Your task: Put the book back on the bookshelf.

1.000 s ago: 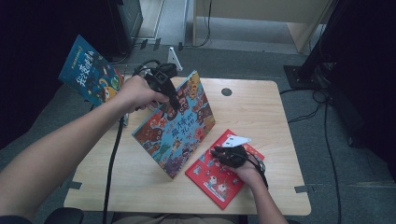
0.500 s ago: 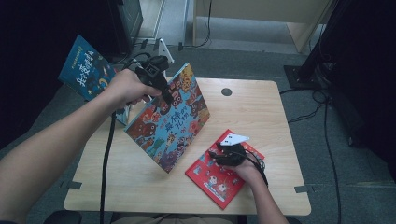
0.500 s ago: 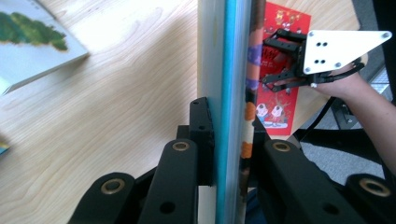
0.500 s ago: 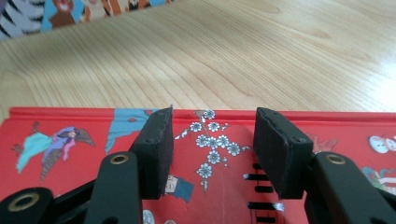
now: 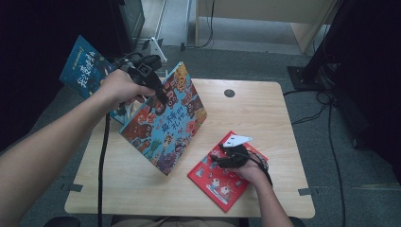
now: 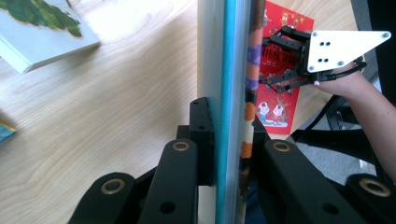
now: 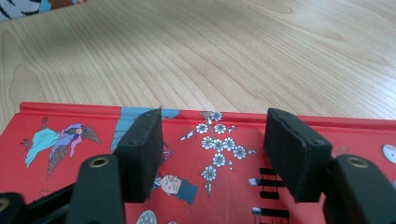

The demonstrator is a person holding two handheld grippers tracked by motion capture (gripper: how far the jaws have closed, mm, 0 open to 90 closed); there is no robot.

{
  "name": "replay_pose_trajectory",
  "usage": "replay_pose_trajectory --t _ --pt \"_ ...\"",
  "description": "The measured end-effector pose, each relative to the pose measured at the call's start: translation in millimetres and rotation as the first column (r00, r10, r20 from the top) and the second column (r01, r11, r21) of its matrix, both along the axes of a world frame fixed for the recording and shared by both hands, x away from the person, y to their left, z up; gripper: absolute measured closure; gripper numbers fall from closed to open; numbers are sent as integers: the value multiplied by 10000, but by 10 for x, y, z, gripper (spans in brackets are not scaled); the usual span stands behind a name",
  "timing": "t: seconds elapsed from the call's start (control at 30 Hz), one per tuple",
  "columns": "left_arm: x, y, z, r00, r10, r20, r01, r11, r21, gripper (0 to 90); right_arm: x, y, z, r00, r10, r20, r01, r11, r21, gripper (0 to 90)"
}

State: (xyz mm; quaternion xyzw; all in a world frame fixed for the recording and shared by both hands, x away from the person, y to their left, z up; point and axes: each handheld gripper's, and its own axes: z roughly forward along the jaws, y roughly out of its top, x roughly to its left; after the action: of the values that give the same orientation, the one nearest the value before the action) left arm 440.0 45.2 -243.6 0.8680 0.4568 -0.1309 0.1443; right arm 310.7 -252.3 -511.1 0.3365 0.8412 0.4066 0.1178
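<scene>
High view first: we find the left gripper [image 5: 158,92] clamped on the upper edge of a large, flat picture book with a busy multicoloured cover [image 5: 165,120], held tilted above the pale wooden table [image 5: 265,113]. Its long axis runs from the gripped upper edge, toward the far left, down to a low corner [image 5: 165,172] pointing at the near edge of the table; the cover faces right and upward. From the left gripper view we confirm both pads pressed flat on the book's edge [image 6: 229,93]. We note the right gripper [image 5: 226,158] resting over a thin red picture book [image 5: 222,182] that lies flat at the near right of the table. Its jaws have just been opening and stand apart above the red cover [image 7: 70,135], pressing on nothing. We also record a blue book [image 5: 85,68] beyond the table's far left corner.
</scene>
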Motion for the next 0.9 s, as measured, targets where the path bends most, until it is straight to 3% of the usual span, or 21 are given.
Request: replay_pose_trajectory --t 0.17,0.9 --pt "-5 53 2 10000 73 40 -74 9999 125 814 -4 38 -3 9990 359 269 -345 9981 -502 299" --pt "-18 486 47 9961 879 107 -880 9960 155 815 25 34 -5 9986 475 230 -465 9980 -426 291"
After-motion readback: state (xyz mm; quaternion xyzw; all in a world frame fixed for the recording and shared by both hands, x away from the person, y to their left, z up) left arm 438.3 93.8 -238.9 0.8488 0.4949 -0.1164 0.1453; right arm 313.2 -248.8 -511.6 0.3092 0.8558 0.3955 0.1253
